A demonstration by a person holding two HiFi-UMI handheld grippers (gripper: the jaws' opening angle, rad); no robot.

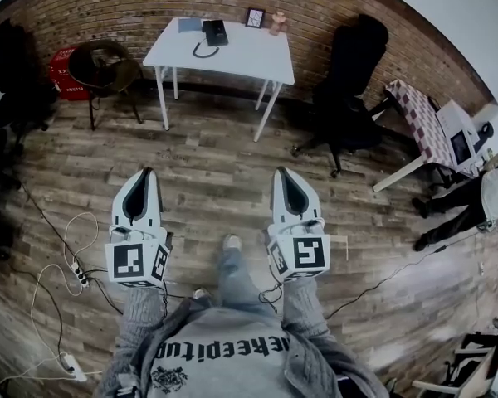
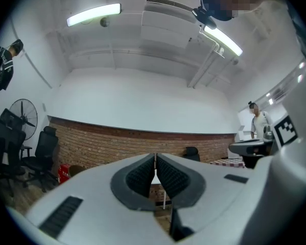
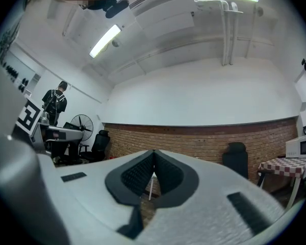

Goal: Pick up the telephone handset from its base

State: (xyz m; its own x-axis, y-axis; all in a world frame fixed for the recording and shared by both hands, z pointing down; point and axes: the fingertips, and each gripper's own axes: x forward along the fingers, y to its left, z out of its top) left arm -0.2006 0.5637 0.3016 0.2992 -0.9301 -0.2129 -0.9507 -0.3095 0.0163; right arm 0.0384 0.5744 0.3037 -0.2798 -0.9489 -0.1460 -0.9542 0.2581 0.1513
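left claw [image 1: 148, 172] and right claw [image 1: 280, 172] are closed, empty, well apart from the telephone [image 1: 215, 32] on the table [image 1: 251, 58].

Rough brick wall [image 1: 108, 7], wood-plank floor [image 1: 207, 164], smooth matt tabletop [image 1: 249, 52], knitted cloth sleeves [image 1: 141, 309].

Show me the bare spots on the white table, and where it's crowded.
The white table is barest on its right half, between the telephone and the right edge, in front of the picture frame and small pink object. A smaller patch lies at the front left corner, beside the cord. The back edge is crowded, with the blue notebook there too.
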